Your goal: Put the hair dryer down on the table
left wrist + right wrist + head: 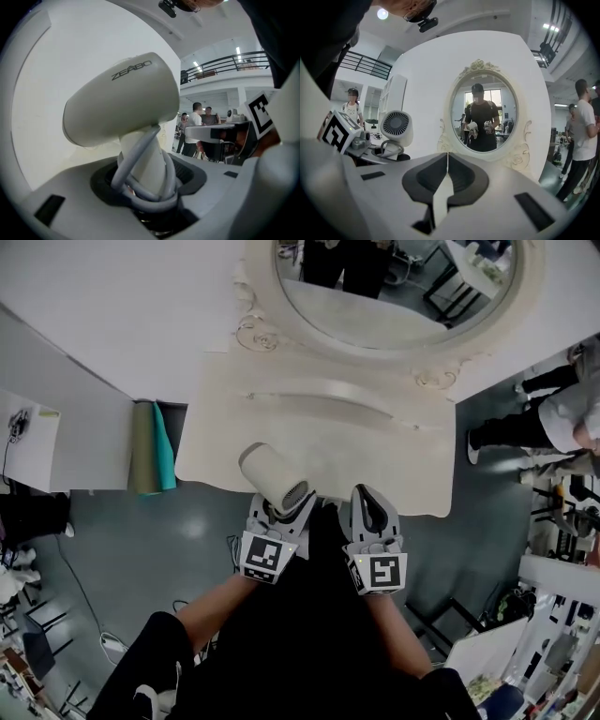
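- Right now my left gripper point(284, 511) has its jaws clamped on the handle of the hair dryer point(273, 474), standing fairly wide because the handle fills the space between them.
- In the left gripper view the hair dryer point(117, 96) stands upright out of my left gripper point(146, 183), handle down between the pads and cream barrel across the top.
- A grey cord point(140, 157) is looped round the handle, just above where the pads press on it.
- From the head view the barrel sits over the near edge of the white table point(375, 432), below the oval mirror point(394, 296); I cannot tell whether it touches the tabletop.
- My right gripper point(373, 506) has its jaws brought together with nothing between them, just beside the left one at the table's near edge.
- In the right gripper view the closed right gripper point(447, 165) points at the mirror point(485, 117), and the hair dryer point(396, 126) shows at the left with its round rear grille facing me.
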### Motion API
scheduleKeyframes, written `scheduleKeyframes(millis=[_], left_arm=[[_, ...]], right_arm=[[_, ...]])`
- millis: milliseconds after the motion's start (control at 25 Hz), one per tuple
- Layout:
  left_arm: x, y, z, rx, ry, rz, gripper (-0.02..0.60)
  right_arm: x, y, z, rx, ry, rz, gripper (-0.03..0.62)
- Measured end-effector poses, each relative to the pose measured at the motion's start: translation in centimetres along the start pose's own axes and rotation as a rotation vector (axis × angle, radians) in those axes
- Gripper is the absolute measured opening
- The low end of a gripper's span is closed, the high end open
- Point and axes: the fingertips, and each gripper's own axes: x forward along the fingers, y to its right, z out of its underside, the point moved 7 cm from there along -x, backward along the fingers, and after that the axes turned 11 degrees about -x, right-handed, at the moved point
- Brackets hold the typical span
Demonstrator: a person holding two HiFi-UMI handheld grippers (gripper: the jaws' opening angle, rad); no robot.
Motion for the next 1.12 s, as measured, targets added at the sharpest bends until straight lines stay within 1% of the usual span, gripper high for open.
scheduleKeyframes(millis=[120, 280, 360, 440, 520, 680, 840, 960, 1120], left_arm=[[2.2, 0.2, 0.3, 0.000, -0.042, 0.003, 0.236], [4.7, 0.2, 1.4, 0.017, -0.110, 0.008, 0.235], [6.0, 0.1, 1.9, -0.009, -0.143, 0.003, 0.235], [7.6, -0.1, 2.4, -0.060, -0.169, -0.008, 0.235], [9.2, -0.4, 2.9, -0.075, -0.193, -0.023, 0.235], [12.2, -1.0, 4.2, -0.046, -0.270, -0.051, 0.235], [14.0, -1.1, 4.8, -0.039, -0.339, -0.061, 0.235], [15.0, -1.0, 5.7, -0.037, -0.380, -0.062, 0.235], [16.8, -1.3, 7.5, -0.030, -0.441, -0.068, 0.235]], right_arm=[[1.0, 1.7, 0.4, 0.029, 0.008, -0.010, 0.020], [2.0, 3.5, 1.0, 0.039, 0.016, -0.017, 0.021], [2.2, 4.5, 1.3, 0.041, 0.011, -0.011, 0.020], [2.5, 5.9, 1.9, 0.051, -0.007, 0.008, 0.021], [2.8, 7.4, 2.7, 0.073, -0.030, 0.035, 0.021], [3.6, 9.8, 3.9, 0.107, -0.029, 0.047, 0.021], [4.6, 11.3, 4.0, 0.135, -0.002, 0.057, 0.020], [5.4, 12.0, 4.6, 0.147, 0.003, 0.045, 0.020], [6.2, 13.0, 5.4, 0.190, -0.004, 0.024, 0.021]])
